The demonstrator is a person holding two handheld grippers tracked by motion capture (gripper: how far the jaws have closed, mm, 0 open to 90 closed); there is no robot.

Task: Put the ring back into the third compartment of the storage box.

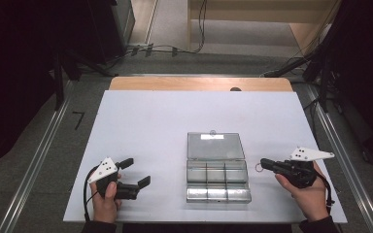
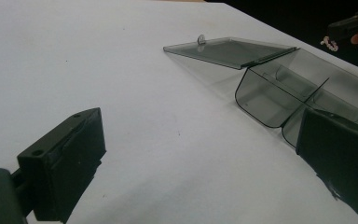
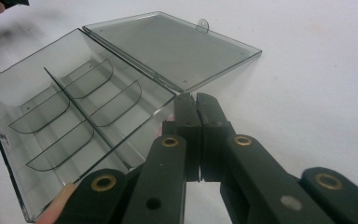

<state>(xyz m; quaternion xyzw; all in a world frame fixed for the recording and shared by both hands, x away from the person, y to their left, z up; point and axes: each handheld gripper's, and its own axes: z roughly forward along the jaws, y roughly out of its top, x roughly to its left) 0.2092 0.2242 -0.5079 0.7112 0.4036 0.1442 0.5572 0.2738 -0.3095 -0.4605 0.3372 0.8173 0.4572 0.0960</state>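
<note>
Nearby, the open clear box [image 1: 217, 172] lies between both hand-held grippers.

Place: a lab or recording room set up for filmed handling trials, not a home.
Work surface: a plain white board [image 1: 150, 126] laid over a wooden table [image 1: 199, 83].
Floor: grey carpet with metal rails [image 1: 34, 165] running along both sides of the table.
Wiring: loose black cables [image 1: 175, 48] and a power strip on the floor behind the table.
Surroundings: dark stands and black equipment [image 1: 24, 68] left and right.
Background: pale wooden furniture [image 1: 262, 9] at the far wall.
</note>
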